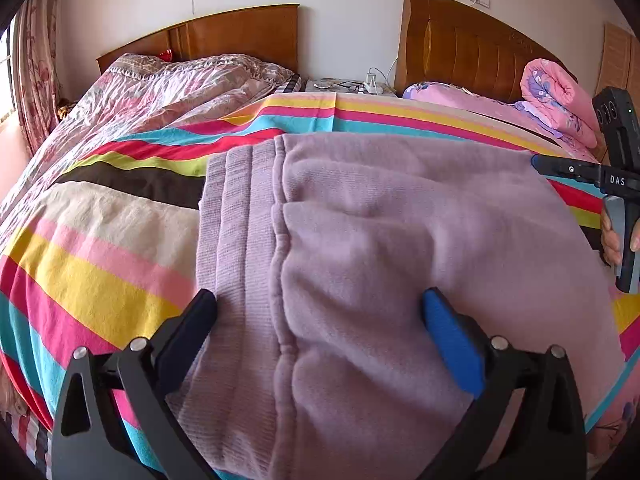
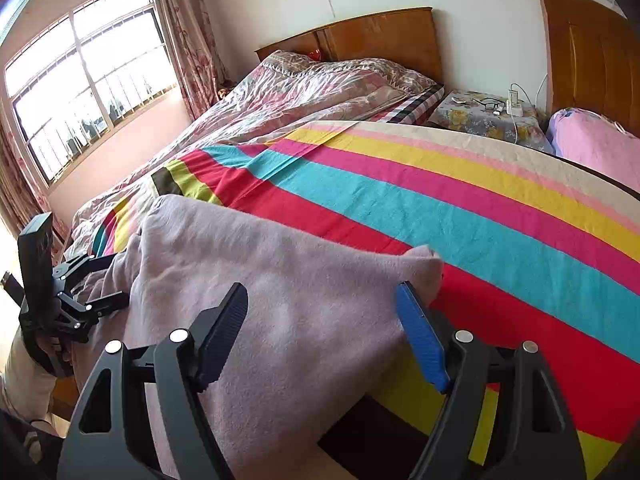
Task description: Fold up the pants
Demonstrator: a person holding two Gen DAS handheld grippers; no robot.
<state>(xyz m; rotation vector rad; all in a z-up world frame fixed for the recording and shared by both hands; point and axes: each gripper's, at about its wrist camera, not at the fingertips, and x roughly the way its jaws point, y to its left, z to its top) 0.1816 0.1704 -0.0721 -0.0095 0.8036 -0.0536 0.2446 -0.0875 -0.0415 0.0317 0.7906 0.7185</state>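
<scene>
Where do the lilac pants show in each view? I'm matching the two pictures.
Left wrist: pants fill the centre and bottom, ribbed waistband at left.
Right wrist: pants at lower left, a corner poking up mid-frame.
Shared landmark: striped bedsheet.

Bright daylight pours in from the window (image 2: 86, 80), blown out white; fisheye bends edges; corners vignette black.

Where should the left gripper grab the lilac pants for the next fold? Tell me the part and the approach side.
Probably the ribbed waistband, from the bed's near edge: it lies flat under the open left gripper, a thick firm band.
</scene>
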